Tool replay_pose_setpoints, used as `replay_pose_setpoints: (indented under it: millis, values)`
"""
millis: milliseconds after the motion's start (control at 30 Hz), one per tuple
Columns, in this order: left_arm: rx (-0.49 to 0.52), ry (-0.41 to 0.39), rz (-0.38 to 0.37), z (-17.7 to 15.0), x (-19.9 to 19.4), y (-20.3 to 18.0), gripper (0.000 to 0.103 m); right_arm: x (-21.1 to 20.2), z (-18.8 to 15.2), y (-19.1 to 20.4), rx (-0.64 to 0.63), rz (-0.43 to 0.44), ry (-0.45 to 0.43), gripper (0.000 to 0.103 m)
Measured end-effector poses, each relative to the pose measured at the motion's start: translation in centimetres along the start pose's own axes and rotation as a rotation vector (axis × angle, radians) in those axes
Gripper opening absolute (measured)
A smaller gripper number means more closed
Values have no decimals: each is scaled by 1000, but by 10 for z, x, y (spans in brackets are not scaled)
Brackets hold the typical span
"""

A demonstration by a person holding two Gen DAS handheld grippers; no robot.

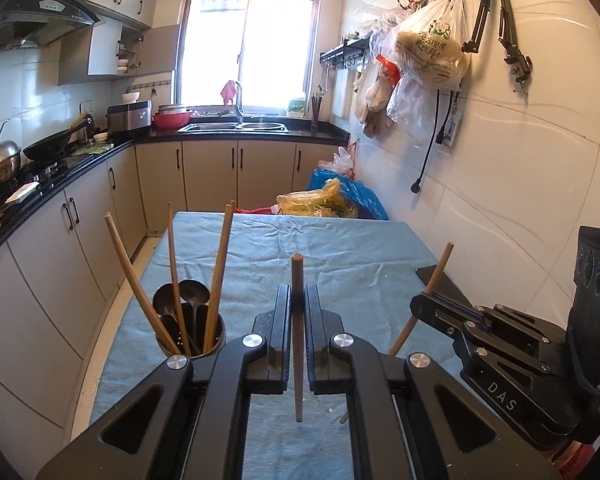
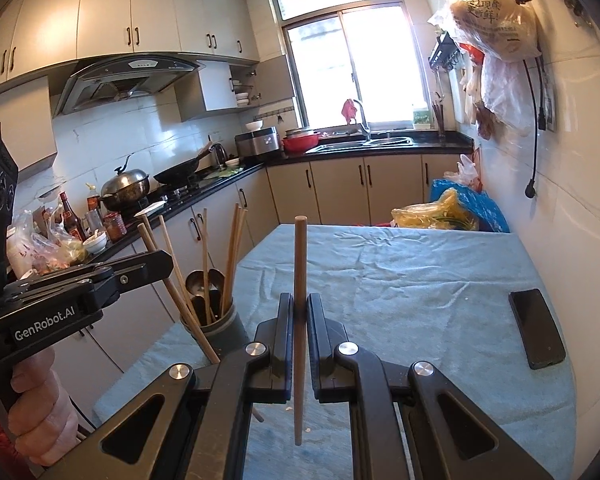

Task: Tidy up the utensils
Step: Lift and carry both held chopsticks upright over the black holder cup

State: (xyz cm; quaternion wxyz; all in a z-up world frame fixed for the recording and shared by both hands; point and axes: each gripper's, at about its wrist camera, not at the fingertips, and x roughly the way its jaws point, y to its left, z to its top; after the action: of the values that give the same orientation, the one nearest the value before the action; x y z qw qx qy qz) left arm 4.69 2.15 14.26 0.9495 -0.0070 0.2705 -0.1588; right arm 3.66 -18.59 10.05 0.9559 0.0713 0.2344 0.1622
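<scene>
A dark utensil holder (image 1: pixel 190 336) stands on the left of the blue-clothed table (image 1: pixel 340 248), with spoons and several wooden chopsticks in it. My left gripper (image 1: pixel 298 292) is shut on an upright wooden chopstick (image 1: pixel 297 272), just right of the holder. My right gripper (image 1: pixel 420 302) hovers further right, shut on a slanted chopstick (image 1: pixel 441 266). In the right wrist view the right gripper (image 2: pixel 300 308) clamps its chopstick (image 2: pixel 300 248) upright. There the left gripper (image 2: pixel 166 260) holds its chopstick (image 2: pixel 188 312) in front of the holder (image 2: pixel 230 330).
A black phone (image 2: pixel 536 328) lies on the cloth near the right wall, also visible as the phone (image 1: pixel 454 292). Plastic bags (image 1: pixel 324 200) sit beyond the table's far end. A kitchen counter (image 1: pixel 60 176) with pots runs along the left. A hand (image 2: pixel 36 396) grips the left tool.
</scene>
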Motion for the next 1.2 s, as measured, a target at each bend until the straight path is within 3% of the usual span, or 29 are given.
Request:
replay_pose_setpoints:
  millis: [867, 1200]
  values:
    - [-30, -70, 36, 5, -42, 26, 6, -5, 23, 41, -63, 48, -28, 7]
    - [-26, -140, 63, 30, -79, 40, 6, -10, 54, 62, -93, 86, -64, 7]
